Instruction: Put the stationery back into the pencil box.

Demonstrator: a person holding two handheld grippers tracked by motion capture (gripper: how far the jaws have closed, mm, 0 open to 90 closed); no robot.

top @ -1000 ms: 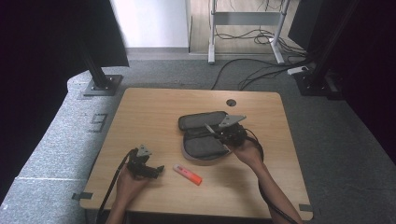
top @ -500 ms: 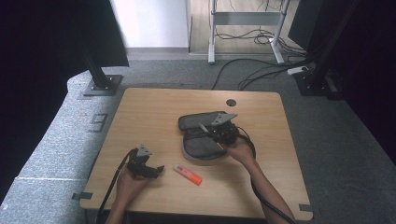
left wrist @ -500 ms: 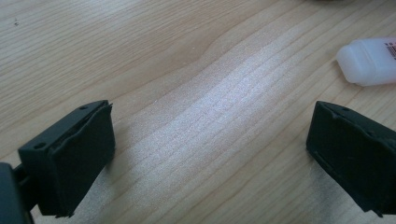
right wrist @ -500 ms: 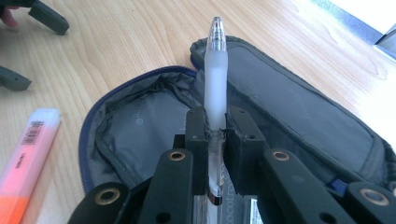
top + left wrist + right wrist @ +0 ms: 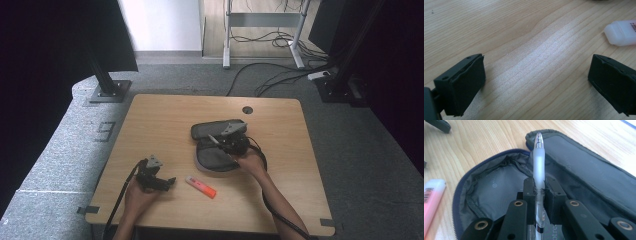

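Right tongs (image 5: 539,191) clamped on translucent frosted plastic pen (image 5: 539,162), poised over open grey fabric zip pouch (image 5: 496,185) on wooden bench (image 5: 165,120). Left tongs (image 5: 536,82) wide apart, empty, near pink-orange highlighter (image 5: 201,186). Likely packing step; next: lower, release inside.

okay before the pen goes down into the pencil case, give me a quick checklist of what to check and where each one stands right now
1. Pen clamped in the right gripper: ok, jaws shut on its barrel.
2. Pencil case unzipped, lining showing: ok.
3. Pen above the opening: ok, gripper sits over the case.
4. Pen tip condition: cannot tell.
5. Left gripper out of the way: ok, open over bare table.
6. Highlighter away from the case: ok, apart on the table.
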